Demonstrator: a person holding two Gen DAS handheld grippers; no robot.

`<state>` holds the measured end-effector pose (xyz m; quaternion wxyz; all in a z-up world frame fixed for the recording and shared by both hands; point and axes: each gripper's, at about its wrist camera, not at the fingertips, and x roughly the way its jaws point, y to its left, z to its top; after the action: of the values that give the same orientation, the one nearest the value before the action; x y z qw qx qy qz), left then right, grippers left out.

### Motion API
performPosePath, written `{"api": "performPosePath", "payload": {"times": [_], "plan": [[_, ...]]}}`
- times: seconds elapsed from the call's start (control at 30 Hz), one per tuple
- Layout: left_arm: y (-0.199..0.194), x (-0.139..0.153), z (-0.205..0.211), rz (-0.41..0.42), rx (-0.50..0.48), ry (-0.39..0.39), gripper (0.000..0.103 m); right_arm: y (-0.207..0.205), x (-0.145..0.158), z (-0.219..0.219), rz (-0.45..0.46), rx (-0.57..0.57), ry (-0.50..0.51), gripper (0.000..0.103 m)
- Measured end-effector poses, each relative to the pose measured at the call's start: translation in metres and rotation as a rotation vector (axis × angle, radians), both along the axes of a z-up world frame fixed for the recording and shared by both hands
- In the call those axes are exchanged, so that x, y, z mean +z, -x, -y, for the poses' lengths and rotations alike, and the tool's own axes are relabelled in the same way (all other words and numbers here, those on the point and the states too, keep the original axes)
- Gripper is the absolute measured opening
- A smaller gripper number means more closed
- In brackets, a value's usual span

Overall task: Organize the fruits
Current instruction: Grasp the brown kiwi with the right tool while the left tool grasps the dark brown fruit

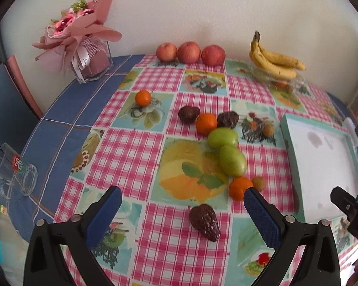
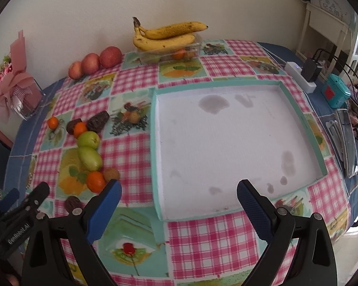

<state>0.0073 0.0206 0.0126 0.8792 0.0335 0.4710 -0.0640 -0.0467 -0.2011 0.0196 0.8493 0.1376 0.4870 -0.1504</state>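
Observation:
Loose fruit lies on the checked tablecloth: two green fruits [image 1: 229, 150], three tangerines [image 1: 205, 123], three dark brown wrinkled fruits and two small tan ones. The nearest dark fruit [image 1: 204, 221] sits just ahead of my left gripper [image 1: 182, 200], which is open and empty. A tangerine [image 1: 237, 188] lies by its right fingertip. The teal-rimmed white tray [image 2: 226, 143] is empty, and my right gripper [image 2: 179, 190] hovers open over its near edge. Three apples [image 1: 189, 52] and a banana bunch [image 1: 274, 59] sit along the wall.
A pink bouquet in a clear box [image 1: 83, 35] stands at the back left and a glass mug [image 1: 14, 171] near the left edge. Right of the tray are a power strip with plug [image 2: 303, 76], a teal box [image 2: 336, 93] and a flat metal item [image 2: 346, 140].

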Motion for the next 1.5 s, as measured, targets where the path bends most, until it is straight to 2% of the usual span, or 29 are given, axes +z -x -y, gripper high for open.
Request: {"api": "performPosePath", "payload": {"times": [0.1,0.33,0.4,0.5,0.6,0.7,0.77,0.83,0.9,1.0,1.23,1.5], "plan": [[-0.001,-0.003,-0.002,-0.021,-0.006,0.009,0.103,-0.012,0.005,-0.002,0.027,0.014,-0.044,0.097],[-0.01,-0.03,-0.011,-0.191,0.027,0.096,0.102,-0.043,0.003,-0.016,0.043,0.067,-0.119,0.096],[-0.01,-0.037,-0.01,-0.221,0.032,0.106,0.1,-0.051,-0.003,-0.02,0.036,0.086,-0.139,0.09],[-0.011,-0.044,-0.011,-0.256,0.036,0.133,0.091,-0.064,-0.019,-0.026,-0.001,0.119,-0.184,0.077],[-0.014,-0.053,-0.011,-0.301,0.039,0.156,0.087,-0.073,-0.037,-0.032,-0.043,0.144,-0.229,0.065],[-0.016,-0.057,-0.011,-0.321,0.046,0.171,0.08,-0.082,-0.053,-0.038,-0.09,0.166,-0.253,0.06],[-0.016,-0.061,-0.011,-0.335,0.048,0.175,0.075,-0.086,-0.062,-0.042,-0.119,0.176,-0.263,0.05],[-0.017,-0.064,-0.01,-0.35,0.048,0.187,0.067,-0.087,-0.07,-0.044,-0.137,0.178,-0.273,0.049],[-0.019,-0.068,-0.01,-0.361,0.048,0.193,0.064,-0.09,-0.076,-0.047,-0.153,0.184,-0.269,0.044],[-0.021,-0.071,-0.009,-0.375,0.046,0.21,0.049,-0.091,-0.081,-0.049,-0.169,0.188,-0.271,0.037],[-0.02,-0.071,-0.006,-0.372,0.032,0.233,0.036,-0.092,-0.079,-0.055,-0.155,0.216,-0.266,0.023],[-0.02,-0.069,-0.011,-0.364,0.046,0.229,0.036,-0.093,-0.081,-0.056,-0.155,0.224,-0.266,0.024]]}}
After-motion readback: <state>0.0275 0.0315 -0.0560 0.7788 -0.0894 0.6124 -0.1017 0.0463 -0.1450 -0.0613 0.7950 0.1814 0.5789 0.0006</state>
